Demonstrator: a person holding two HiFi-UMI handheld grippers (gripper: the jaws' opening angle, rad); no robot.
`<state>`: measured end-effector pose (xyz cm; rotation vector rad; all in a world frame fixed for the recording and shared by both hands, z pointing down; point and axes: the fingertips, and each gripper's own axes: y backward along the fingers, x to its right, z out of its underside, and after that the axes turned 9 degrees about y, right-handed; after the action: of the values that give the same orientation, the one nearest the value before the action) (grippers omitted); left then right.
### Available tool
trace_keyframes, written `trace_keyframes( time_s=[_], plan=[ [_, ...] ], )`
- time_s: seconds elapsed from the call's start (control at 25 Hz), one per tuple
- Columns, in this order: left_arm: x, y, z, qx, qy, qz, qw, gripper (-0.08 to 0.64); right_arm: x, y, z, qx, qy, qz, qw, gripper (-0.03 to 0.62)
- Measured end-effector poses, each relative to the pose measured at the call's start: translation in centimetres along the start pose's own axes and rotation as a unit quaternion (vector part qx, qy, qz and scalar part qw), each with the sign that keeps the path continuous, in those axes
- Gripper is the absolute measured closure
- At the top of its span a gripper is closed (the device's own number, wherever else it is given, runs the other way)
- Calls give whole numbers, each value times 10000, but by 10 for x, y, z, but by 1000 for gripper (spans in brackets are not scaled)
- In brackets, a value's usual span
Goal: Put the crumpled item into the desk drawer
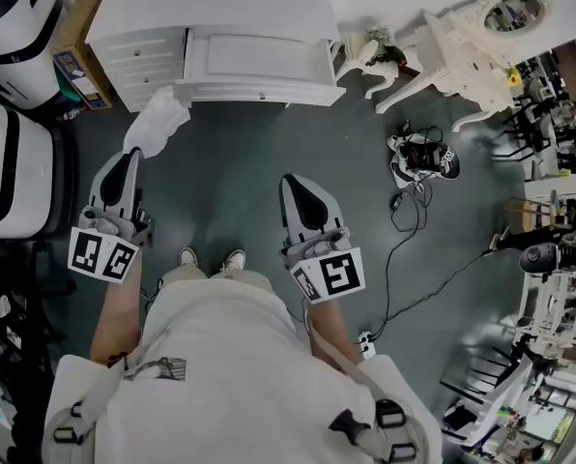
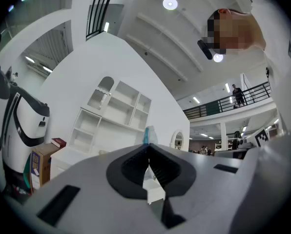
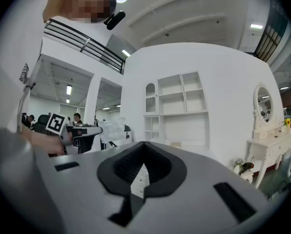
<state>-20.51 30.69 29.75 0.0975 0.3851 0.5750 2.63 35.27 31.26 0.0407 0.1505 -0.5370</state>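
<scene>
Two claws clenched; left claw (image 1: 131,155) grips crumpled item (image 1: 160,122), long axis toward desk drawer (image 1: 259,58); right claw (image 1: 290,182) empty.

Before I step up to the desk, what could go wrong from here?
The white crumpled item hangs mostly beyond the shut tips of the left gripper, so it may slip out on the way. The white desk drawer lies right of that gripper; a straight reach could miss it. Black cables trail on the floor to your right.
</scene>
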Motion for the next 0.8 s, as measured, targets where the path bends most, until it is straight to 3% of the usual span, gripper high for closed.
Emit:
trace_keyframes(
  time_s=[0.48,0.8],
  plan=[
    [14,21,9,5,27,-184,9998,545,0,15,9,-40,-120,-124,9998,583],
    [22,19,-1,204,-90,-351,9991,545,5,15,3,171,-123,-547,9983,583]
  ],
)
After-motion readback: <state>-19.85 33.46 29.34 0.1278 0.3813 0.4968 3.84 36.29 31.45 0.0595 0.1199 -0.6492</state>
